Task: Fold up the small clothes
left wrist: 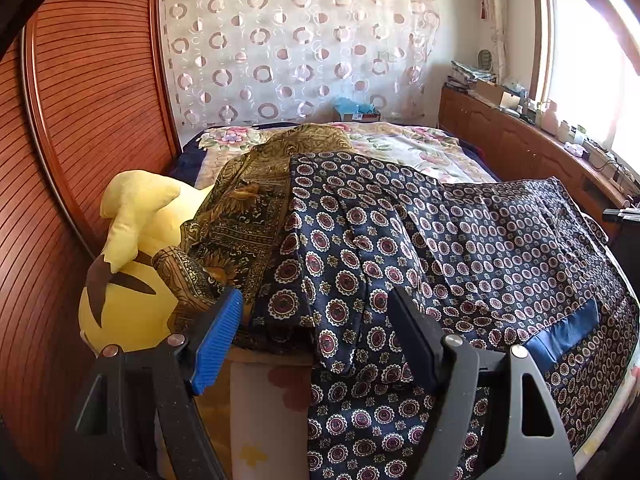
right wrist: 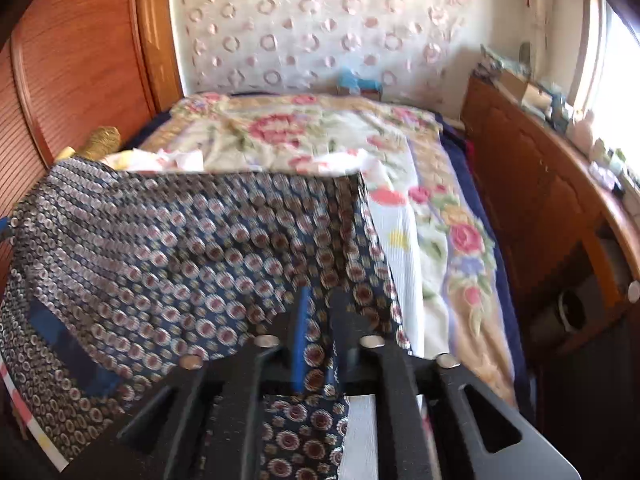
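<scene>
Left tool (left wrist: pixel 316 320): black slotted frame, silver rivets, ribbed blue pad. Right tool (right wrist: pixel 320 312): same.

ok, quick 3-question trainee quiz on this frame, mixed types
1. True or false: the left tool is shut on the navy garment.
2. Which tool pinches navy fabric? A left B right C neither
3. Fill in: the yellow plush lies beside the ___-patterned cloth.

Key: 1 false, its jaws stand open. 2 B, the right tool. 3 gold.

Sunlit bedroom (wooden wardrobe (left wrist: pixel 80 120))
</scene>
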`<state>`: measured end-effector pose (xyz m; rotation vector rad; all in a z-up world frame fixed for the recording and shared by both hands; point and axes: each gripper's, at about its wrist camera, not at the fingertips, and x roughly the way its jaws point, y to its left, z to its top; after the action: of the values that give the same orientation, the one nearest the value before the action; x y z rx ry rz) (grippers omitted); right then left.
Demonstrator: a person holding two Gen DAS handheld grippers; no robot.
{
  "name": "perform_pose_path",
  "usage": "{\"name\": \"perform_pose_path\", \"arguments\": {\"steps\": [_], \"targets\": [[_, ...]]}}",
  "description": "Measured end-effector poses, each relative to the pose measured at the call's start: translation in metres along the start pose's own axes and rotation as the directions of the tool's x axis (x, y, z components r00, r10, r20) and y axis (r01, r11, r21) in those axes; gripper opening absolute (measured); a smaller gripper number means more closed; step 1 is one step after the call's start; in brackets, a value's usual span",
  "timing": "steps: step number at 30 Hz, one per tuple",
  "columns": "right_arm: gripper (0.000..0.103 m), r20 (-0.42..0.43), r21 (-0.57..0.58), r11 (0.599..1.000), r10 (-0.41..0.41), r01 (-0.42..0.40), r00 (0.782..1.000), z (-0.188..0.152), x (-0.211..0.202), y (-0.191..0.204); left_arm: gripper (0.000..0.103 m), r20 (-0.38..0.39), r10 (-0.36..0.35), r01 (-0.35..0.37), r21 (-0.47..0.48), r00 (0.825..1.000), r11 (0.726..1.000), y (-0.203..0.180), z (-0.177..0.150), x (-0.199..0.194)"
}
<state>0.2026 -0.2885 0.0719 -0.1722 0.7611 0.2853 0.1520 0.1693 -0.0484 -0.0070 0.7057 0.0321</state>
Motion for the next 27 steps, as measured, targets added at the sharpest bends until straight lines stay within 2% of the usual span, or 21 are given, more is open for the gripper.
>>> {"name": "perform_pose_path", "arguments": {"steps": [3,7,9,10,11,12,16,21,23,27], "targets": [[0.031,-0.053,0.017,1.0,-0.012,0.013,0.999,-0.008,0.023,-0.001,0.073,-0.008,-0.002,0.002,-0.004,1.0,1.0,0.001,-0.001,0.001],[0.031,-0.13,0.035,0.999,-0.02,0.025,0.991,-0.017,0.049,-0.006,0.073,-0.015,0.001,-0.001,-0.001,1.0,1.0,0.002,-0.001,0.002],[0.031,-0.118,0.042,0.999,-0.02,0.025,0.993,-0.019,0.05,-0.007,0.073,-0.014,0.001,-0.001,0.0,1.0,1.0,0.002,-0.001,0.001],[0.028,-0.116,0.044,0.999,-0.019,0.024,0.993,-0.018,0.05,-0.008,0.073,-0.014,0.001,-0.001,-0.001,1.0,1.0,0.002,-0.001,0.0],[0.014,-0.112,0.036,0.999,-0.019,0.023,0.994,-0.019,0.051,-0.009,0.073,-0.013,0.001,-0.001,-0.002,1.0,1.0,0.002,-0.001,0.0],[0.008,-0.11,0.019,0.999,-0.031,0.033,0.994,-0.019,0.048,-0.009,0.073,-0.011,0.001,-0.001,-0.003,1.0,1.0,0.002,-0.001,-0.001],[0.001,-0.105,-0.007,0.999,-0.037,0.036,0.994,-0.017,0.044,-0.003,0.073,-0.01,0.003,-0.003,0.001,1.0,1.0,0.001,0.0,-0.002],[0.001,-0.016,0.014,0.999,0.031,-0.031,0.999,-0.007,0.009,0.005,0.073,-0.011,0.007,-0.007,0.002,1.0,1.0,0.0,0.0,-0.002],[0.001,0.032,0.03,0.994,0.104,-0.105,0.994,0.002,-0.008,0.01,0.073,-0.011,0.009,-0.009,-0.002,1.0,1.0,0.0,0.001,-0.001],[0.001,0.125,0.037,0.978,0.2,-0.206,0.972,0.019,-0.043,0.023,0.073,-0.013,0.008,-0.008,-0.006,1.0,1.0,-0.001,0.002,0.002]]}}
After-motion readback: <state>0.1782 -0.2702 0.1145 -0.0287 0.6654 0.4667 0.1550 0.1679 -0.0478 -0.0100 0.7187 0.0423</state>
